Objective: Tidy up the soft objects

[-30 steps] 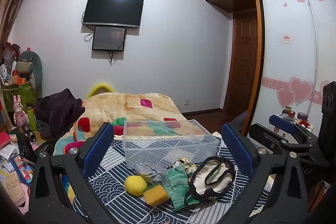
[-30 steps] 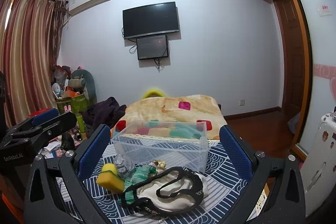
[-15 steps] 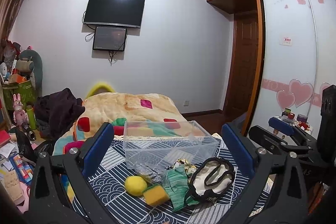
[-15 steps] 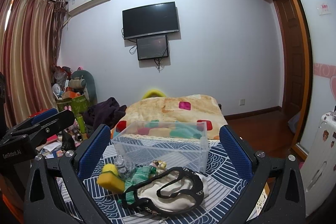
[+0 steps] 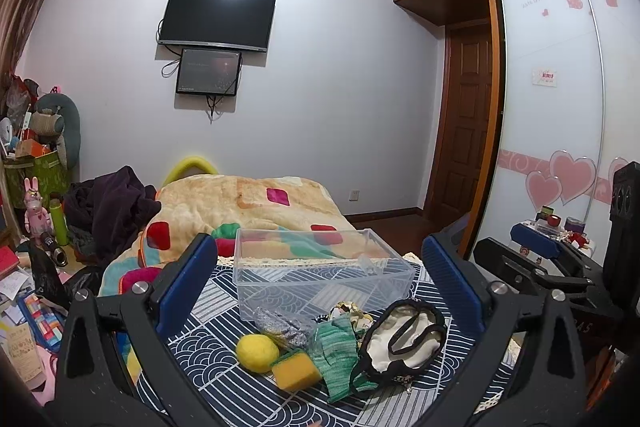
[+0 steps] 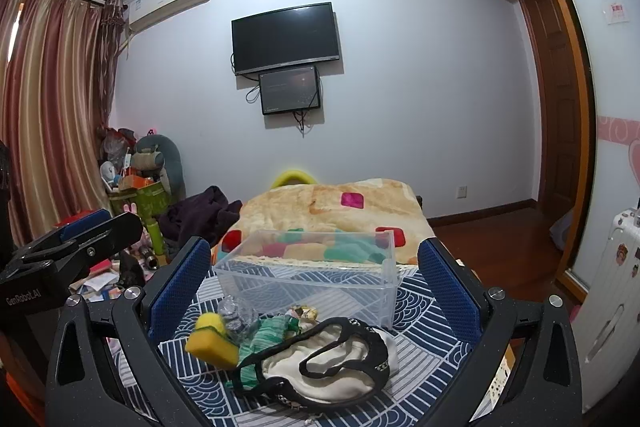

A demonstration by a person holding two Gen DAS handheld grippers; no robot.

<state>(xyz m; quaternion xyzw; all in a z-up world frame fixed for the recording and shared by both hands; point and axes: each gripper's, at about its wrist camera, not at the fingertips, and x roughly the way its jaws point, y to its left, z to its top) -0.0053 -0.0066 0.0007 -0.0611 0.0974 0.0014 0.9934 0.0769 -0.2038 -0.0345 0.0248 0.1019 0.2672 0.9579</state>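
Both grippers, left gripper point(image 5: 316, 267) and right gripper point(image 6: 314, 269), gape empty; clear bin point(image 5: 320, 267) at twelve o'clock behind sponge point(image 5: 296, 371) and cream pouch point(image 6: 332, 367).

Clear bin point(image 6: 308, 267) apparently empty, cream pouch point(image 6: 336, 363) nearest, yellow sponge point(image 6: 210, 341) left

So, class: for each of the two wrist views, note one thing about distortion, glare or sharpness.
Left wrist view: fisheye bends the wardrobe door frame into a curve, and the corners go black. The television carries a faint sheen. Right wrist view: the curtains bow outward, and the clear box shows pale reflections on its walls. The yellow sponge looks slightly soft at its edges.
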